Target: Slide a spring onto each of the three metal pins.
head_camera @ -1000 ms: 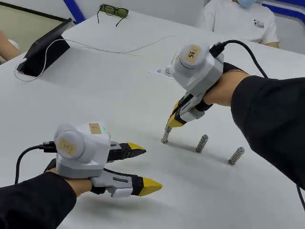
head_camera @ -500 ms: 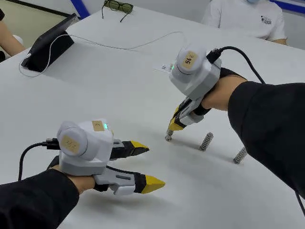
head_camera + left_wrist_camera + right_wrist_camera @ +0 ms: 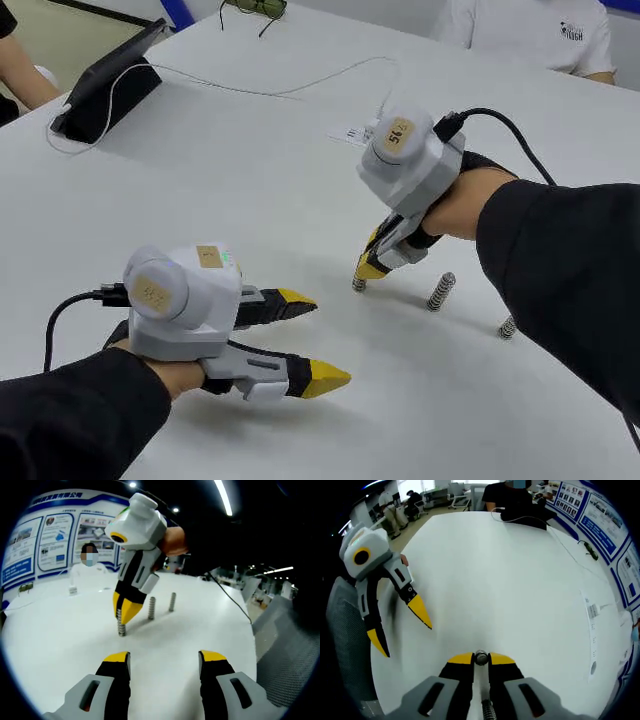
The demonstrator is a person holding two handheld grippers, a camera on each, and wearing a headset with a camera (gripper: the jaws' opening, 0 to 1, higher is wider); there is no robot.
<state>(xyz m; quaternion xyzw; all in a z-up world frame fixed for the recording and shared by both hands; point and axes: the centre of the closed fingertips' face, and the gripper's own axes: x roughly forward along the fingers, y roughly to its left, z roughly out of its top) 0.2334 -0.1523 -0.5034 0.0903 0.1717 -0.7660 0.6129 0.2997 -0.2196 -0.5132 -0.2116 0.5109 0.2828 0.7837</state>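
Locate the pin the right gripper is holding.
Head view, centre-right: the pin stands on the table, clamped in the right gripper jaws, just left of two upright springs.

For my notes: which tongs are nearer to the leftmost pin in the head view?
Right. The right tongs grip that pin from above; the left tongs are open and well apart from it.

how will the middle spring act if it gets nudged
The middle spring stands on end, tall and thin, on the table, so it would probably tip easily. Being round, it may then roll. It looks small, so it is likely light.
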